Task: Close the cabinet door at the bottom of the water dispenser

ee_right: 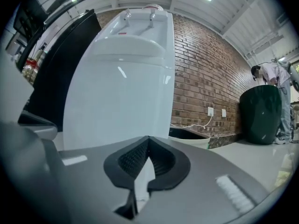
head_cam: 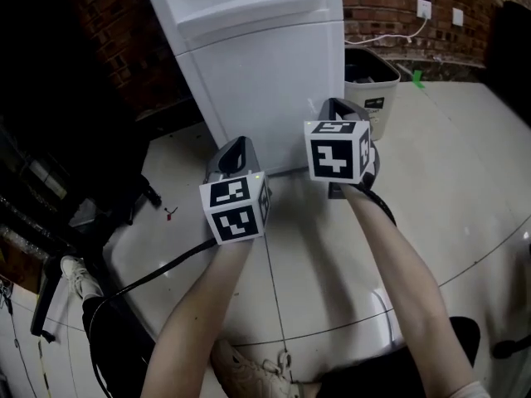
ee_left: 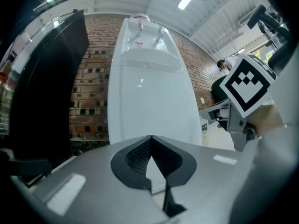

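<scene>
facing the dispenser [head_cam: 249,23] head-on, both tools point level at its lower front. the left gripper [head_cam: 236,146] and right gripper [head_cam: 333,106] are held side by side, each with jaws pressed together on nothing, likely so the blunt tips can push rather than grasp. the door [head_cam: 278,98] stands just ahead of both tips, untouched, and looks flush with the body — i judge it shut or nearly so. ahead of the right gripper and to its right, a bin [head_cam: 371,98] sits beside the dispenser — something dark lies inside, too dim to name.
</scene>
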The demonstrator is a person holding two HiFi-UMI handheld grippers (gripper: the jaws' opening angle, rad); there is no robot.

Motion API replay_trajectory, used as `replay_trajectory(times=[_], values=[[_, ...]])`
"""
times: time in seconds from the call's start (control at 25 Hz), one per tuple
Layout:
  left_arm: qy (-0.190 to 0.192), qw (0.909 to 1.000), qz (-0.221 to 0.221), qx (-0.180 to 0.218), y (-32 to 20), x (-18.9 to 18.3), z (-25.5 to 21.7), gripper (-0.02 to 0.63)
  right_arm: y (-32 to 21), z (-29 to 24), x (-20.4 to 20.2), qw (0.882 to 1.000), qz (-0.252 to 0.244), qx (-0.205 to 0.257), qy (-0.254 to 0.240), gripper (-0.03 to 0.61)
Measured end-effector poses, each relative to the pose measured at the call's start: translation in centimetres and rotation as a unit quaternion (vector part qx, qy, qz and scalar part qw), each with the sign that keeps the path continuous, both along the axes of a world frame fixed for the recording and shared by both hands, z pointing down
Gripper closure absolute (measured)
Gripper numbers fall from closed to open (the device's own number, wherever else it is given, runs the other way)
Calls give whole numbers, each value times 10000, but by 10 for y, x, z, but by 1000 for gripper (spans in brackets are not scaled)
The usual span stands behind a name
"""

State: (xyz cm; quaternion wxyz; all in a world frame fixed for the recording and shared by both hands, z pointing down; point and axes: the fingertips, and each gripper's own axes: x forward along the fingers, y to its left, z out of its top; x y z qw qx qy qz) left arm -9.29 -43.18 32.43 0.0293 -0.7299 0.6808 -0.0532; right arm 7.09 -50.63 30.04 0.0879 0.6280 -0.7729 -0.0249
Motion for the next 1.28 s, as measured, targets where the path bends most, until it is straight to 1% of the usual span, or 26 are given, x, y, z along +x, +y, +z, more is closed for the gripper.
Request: replay_trajectory(times=[0.16, 0.36, 0.4, 0.48, 0.52, 0.6, 0.68, 0.76, 0.8, 0.92, 0.96, 1.04, 1.08, 1.12, 1.2, 1.28], values=[[253, 9991, -101, 320, 37, -5, -44, 597, 45, -35, -13, 9993, -199, 180, -273, 578], [626, 9956, -240, 658, 107, -14, -98, 597, 121, -63, -26, 9971, -467, 191, -572, 578], [680, 9948, -229, 726, 123, -14, -104, 598, 137, -68, -29, 9964, -545, 217, -612, 578], [654, 9944, -168, 808, 157, -16, -110, 598, 173, -78, -39, 9942, -771, 333, -676, 578], [615, 9946, -146, 820, 173, -18, -108, 597, 191, -81, -45, 9928, -917, 412, -646, 578], [618, 9946, -165, 817, 201, -25, -99, 598, 220, -86, -57, 9904, -1167, 594, -437, 578], [738, 9938, -234, 797, 220, -32, -87, 598, 237, -92, -65, 9886, -1253, 779, -292, 578], [855, 9931, -291, 750, 228, -38, -77, 598, 247, -96, -69, 9879, -1231, 885, -324, 578], [842, 9932, -305, 748, 230, -39, -71, 598, 251, -94, -72, 9878, -1221, 890, -365, 578], [572, 9954, -264, 725, 238, -39, -45, 598, 261, -76, -87, 9876, -1297, 810, -353, 578], [611, 9956, -250, 669, 238, -39, -36, 598, 263, -69, -92, 9874, -1335, 790, -322, 578], [1006, 9930, -199, 588, 232, -36, -31, 598, 262, -59, -97, 9873, -1370, 742, -303, 578], [1146, 9915, -156, 589, 230, -34, -33, 598, 262, -55, -98, 9877, -1366, 694, -307, 578], [1160, 9914, -128, 599, 229, -31, -36, 598, 262, -49, -98, 9882, -1362, 630, -302, 578], [1047, 9926, -155, 598, 233, -31, -37, 598, 266, -40, -103, 9885, -1402, 514, -256, 578], [1102, 9920, -244, 562, 238, -35, -34, 598, 269, -37, -106, 9882, -1442, 474, -210, 578]])
